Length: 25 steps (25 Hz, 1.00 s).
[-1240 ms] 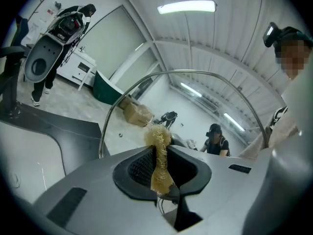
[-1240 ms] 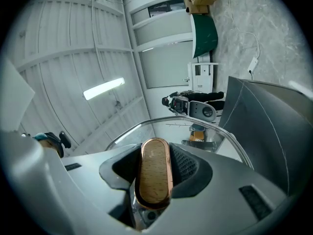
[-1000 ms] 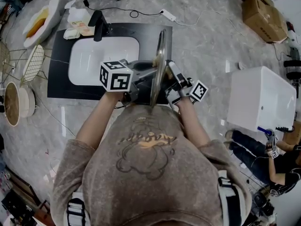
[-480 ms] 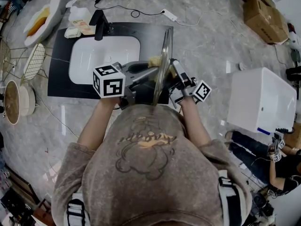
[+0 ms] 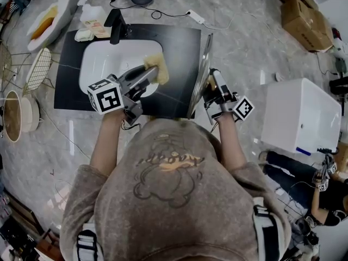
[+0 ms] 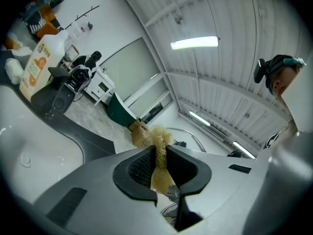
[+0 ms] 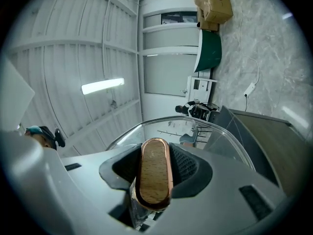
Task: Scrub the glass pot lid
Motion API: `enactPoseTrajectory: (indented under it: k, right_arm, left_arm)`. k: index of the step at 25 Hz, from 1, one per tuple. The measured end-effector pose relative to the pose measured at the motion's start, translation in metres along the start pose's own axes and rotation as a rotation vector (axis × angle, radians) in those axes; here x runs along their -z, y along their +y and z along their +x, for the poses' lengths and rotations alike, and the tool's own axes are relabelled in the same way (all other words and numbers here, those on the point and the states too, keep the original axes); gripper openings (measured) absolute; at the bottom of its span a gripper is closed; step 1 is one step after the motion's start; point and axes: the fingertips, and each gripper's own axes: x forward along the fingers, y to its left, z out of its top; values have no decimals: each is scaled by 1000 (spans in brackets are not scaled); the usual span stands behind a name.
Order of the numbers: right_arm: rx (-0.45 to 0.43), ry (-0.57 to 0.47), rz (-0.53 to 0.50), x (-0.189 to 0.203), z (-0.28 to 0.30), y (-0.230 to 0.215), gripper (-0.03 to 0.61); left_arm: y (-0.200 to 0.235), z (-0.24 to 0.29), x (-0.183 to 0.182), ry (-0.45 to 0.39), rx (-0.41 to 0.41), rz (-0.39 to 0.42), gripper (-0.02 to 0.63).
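While the right hand-held gripper [image 5: 210, 91] clamps the wooden knob [image 7: 153, 180] of the glass pot lid [image 5: 202, 72], jaws partly closed with both pads against the knob's sides, the lid stands on edge, seen edge-on from the head view, running along the right edge of the dark worktop [image 5: 179, 48] and to the right of the white sink [image 5: 109, 58]; the lid's near end sits close to the person's torso [image 5: 168, 173] at the worktop's front edge, and in the right gripper view the glass curves out past the jaws; left hand-held gripper [image 5: 147, 76] has its jaws nearly together, pinching a yellow scrub pad [image 5: 156, 68] that sticks out beyond the tips over the sink's right rim; pad and lid are apart, with a strip of bare worktop between them; black tap [image 5: 114, 26] stands at the sink's far side, soap bottle [image 5: 91, 15] just left of it at the far corner; dish [image 5: 46, 20], wire rack [image 5: 38, 72] and a round wooden piece [image 5: 15, 118] lie on the floor to the left, near the worktop's left edge; power strip [image 5: 193, 18] and its cable lie on the marble floor behind; white box [image 5: 299, 118] stands to the right, open floor between it and the lid; cardboard boxes [image 5: 304, 12] well apart at far right; another person [image 5: 321, 184] low at the right edge
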Motion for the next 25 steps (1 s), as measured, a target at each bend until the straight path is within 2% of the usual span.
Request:
enactPoseTrajectory:
  k: [4, 8, 16, 21, 25]
  right_arm:
    - [42, -6, -51, -8, -11, -1, 172]
    - [120, 40, -163, -7, -9, -3, 172]
    - [347, 239, -470, 13, 5, -19, 172]
    - [390, 389, -661, 34, 26, -25, 172]
    - [424, 488, -757, 50, 41, -38, 170]
  left_arm:
    - [4, -13, -5, -39, -31, -11, 74]
    - [3, -19, -8, -61, -32, -11, 74]
    - [-3, -25, -14, -86, -21, -13, 74]
    - [-6, -30, -17, -102, -32, -15, 74]
    - [-4, -37, -21, -120, -53, -16, 74]
